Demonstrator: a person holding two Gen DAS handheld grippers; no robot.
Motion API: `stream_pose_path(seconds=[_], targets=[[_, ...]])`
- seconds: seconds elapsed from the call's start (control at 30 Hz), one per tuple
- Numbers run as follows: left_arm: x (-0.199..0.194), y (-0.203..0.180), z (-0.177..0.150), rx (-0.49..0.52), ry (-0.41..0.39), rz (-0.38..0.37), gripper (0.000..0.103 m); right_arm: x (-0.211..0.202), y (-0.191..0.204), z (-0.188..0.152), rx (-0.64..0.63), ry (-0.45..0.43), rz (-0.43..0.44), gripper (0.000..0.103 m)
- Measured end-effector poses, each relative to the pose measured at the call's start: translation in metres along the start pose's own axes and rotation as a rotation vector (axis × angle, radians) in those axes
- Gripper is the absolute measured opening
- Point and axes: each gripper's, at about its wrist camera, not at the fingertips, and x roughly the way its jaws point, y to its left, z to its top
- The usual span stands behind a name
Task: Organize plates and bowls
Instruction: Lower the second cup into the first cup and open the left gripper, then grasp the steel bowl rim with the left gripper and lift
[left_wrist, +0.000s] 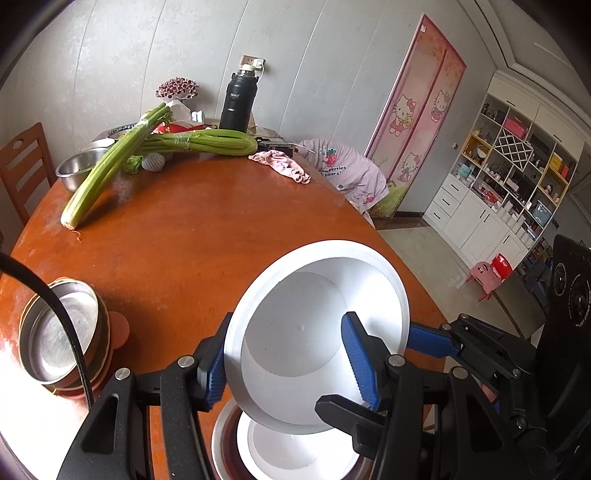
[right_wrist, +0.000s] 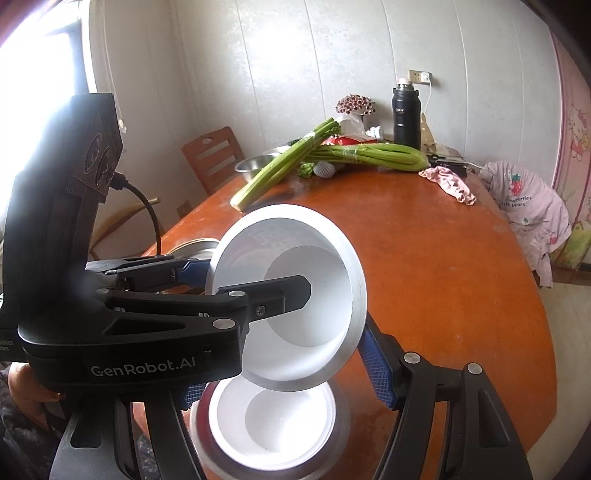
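Above the stacked bowl, both hand-held grippers pinch the tilted white bowl's rim.

You are looking at two white bowls: one tilted white bowl held up in the air, and one lower white bowl sitting beneath it on the table. You are also seeing one stack of steel bowls at the left edge; the count within it is probably two, though the nesting is hard to read. One more steel basin is sitting at the far end. Two celery bunches are lying there, beside one black thermos, one flower bouquet and one pink cloth. Two grippers are showing: the left gripper and the right gripper.
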Motion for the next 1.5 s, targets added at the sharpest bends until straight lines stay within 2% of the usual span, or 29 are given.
stream_pose_path(seconds=[0.3, 0.7, 0.83, 0.97, 1.03, 1.17, 1.37, 1.5], targets=[[-0.009, 0.000, -0.025, -0.013, 0.013, 0.002, 0.056, -0.009, 0.014, -0.015, -0.015, 0.020, 0.009, 0.072], [0.018, 0.001, -0.078, -0.021, 0.146, 0.046, 0.056, 0.017, 0.018, -0.064, -0.008, 0.165, 0.029, 0.072], [0.019, -0.001, -0.080, 0.003, 0.135, 0.077, 0.056, 0.020, 0.016, -0.068, 0.000, 0.172, 0.037, 0.072], [0.018, 0.004, -0.079, -0.014, 0.133, 0.090, 0.056, 0.019, 0.016, -0.068, -0.015, 0.164, -0.003, 0.072], [0.018, 0.008, -0.079, -0.027, 0.132, 0.076, 0.061, 0.017, 0.016, -0.068, -0.022, 0.155, -0.016, 0.073], [0.019, 0.009, -0.081, -0.024, 0.140, 0.074, 0.063, 0.015, 0.020, -0.069, -0.052, 0.156, -0.038, 0.073], [0.002, 0.006, -0.080, -0.001, 0.079, 0.075, 0.067, 0.004, 0.023, -0.071, -0.066, 0.120, -0.025, 0.073], [0.000, 0.017, -0.080, -0.030, 0.076, 0.108, 0.068, 0.004, 0.013, -0.071, -0.046, 0.119, -0.096, 0.073]])
